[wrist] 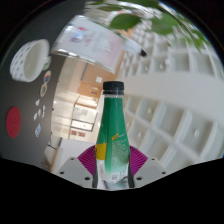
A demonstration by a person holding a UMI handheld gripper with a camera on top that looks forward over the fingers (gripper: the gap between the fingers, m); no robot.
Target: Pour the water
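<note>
— Fingers first: my left pad (88, 160) and my right pad (137, 160) both press the green bottle (114, 135), so my gripper (113, 168) is clenched on it.

— Where does the bottle sit?

— Upright between my fingers, black cap (113, 88) on, lifted clear with the room far beyond. Off to my left, a white round thing (28, 58) and a red spot (14, 122); ahead, pale shelving (95, 40); to my right, a white grid of shelves (175, 120) under green leaves (128, 20).

— Risk?

— I judge no water comes out while the cap stays on. I see no cup, so tipping could spill. The smooth body could slip between my pads.
</note>
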